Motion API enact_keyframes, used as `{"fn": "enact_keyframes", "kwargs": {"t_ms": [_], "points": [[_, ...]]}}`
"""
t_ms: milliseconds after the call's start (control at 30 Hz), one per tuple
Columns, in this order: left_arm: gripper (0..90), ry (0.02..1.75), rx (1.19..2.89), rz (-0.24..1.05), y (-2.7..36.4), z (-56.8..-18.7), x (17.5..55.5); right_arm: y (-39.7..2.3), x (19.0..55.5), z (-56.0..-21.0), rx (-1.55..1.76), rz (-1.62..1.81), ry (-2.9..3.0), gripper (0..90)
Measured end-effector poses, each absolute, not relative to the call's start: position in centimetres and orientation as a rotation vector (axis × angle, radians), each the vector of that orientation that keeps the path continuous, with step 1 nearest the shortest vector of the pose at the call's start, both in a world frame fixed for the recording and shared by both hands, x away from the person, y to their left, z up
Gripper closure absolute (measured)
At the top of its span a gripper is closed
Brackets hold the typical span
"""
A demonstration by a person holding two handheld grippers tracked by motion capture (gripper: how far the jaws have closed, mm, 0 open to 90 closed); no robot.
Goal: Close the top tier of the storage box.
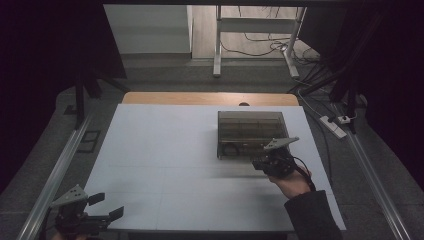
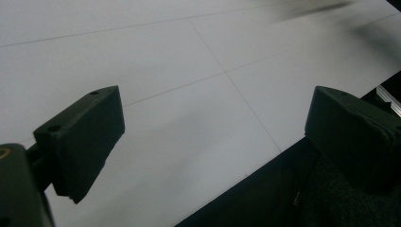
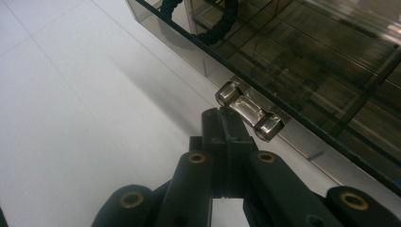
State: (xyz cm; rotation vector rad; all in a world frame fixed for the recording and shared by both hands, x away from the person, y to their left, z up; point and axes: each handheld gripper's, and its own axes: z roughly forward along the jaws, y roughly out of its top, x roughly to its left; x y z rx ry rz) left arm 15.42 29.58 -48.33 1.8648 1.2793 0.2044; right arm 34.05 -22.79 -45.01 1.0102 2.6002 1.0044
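Right gripper (image 3: 226, 124): my black two-jaw tool, jaws pressed flat together with nothing between them, tips just touching the shiny metal latch (image 3: 249, 111).
Latch: I see it on the near front wall of the smoky transparent plastic compartment box (image 1: 251, 132), directly ahead of the shut tips.
Box: lies on the white table (image 1: 165, 150), right of centre, just beyond my right hand (image 1: 292, 182); a black corded loop (image 3: 215, 23) sits in a near compartment.
Left gripper (image 1: 104, 206): jaws spread wide, holding nothing, at the table's near left corner, well apart from the box.
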Motion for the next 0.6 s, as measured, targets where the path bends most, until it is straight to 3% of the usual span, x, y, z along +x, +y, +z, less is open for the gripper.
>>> {"fn": "enact_keyframes", "kwargs": {"t_ms": [600], "points": [[5.6,1.282,1.866,0.206,29.6,-48.3,15.4,-22.8,35.5,-44.9,1.03,1.017,2.568,90.0]]}}
